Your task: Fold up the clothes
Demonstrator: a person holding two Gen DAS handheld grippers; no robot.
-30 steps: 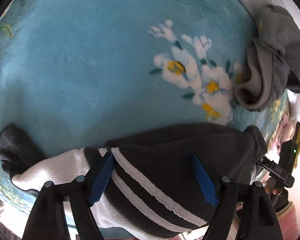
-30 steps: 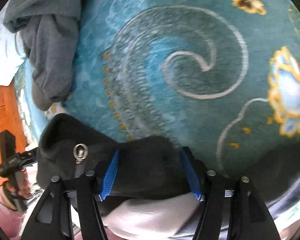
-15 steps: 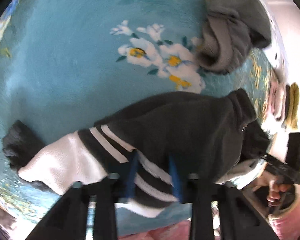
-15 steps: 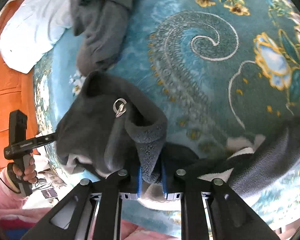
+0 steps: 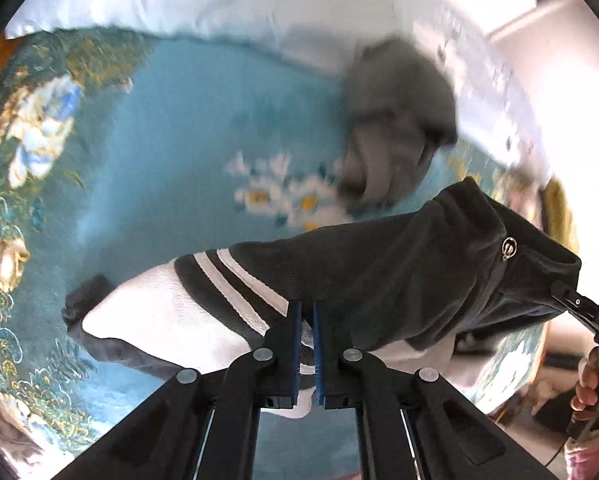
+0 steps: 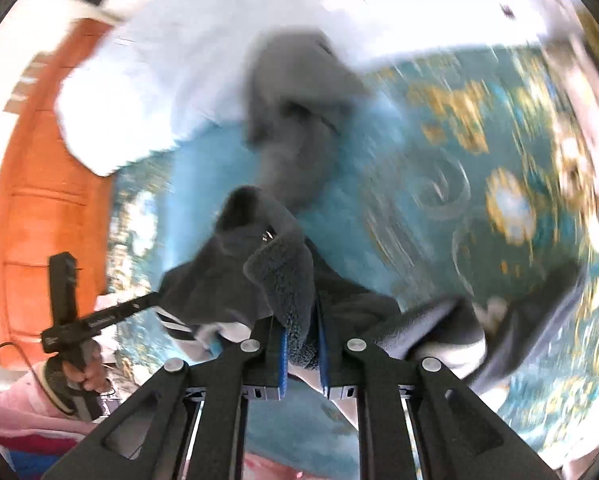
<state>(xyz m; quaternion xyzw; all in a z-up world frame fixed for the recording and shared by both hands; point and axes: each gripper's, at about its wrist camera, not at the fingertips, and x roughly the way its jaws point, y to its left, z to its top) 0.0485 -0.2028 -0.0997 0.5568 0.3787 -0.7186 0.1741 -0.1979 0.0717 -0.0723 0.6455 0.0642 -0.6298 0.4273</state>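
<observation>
1. Left gripper (image 5: pixel 306 344), black with blue pads, was clamped on the striped shoulder of a dark grey fleece zip jacket with white panels and white stripes (image 5: pixel 379 276); the pads stood nearly together with only a thin fold of cloth between them.
2. Right gripper (image 6: pixel 302 354), same make, was clamped on a thicker wad of the jacket's fuzzy collar edge, pads parted only by the cloth.
3. Jacket hung lifted between the two grips, above the teal floral plush blanket (image 5: pixel 187 152). One sleeve with a dark cuff (image 5: pixel 85 300) trailed down toward the blanket; whether it touched was unclear.
4. Judgement: gripping shoulder and collar well apart spreads the garment so it can be shaken flat before any fold; folding itself looked not yet begun.
5. Silver ring zip pull (image 5: pixel 509 248) sat near the collar, facing the left camera, so the front was likely outward.
6. Crumpled lighter grey garment (image 5: pixel 399 120) lay farther back on the blanket, apart from the jacket, beside white bedding (image 5: pixel 259 4).
7. Both views were blurred; background detail was unreliable.
8. Risk, as judged: the thin left-hand bite could slip.
</observation>
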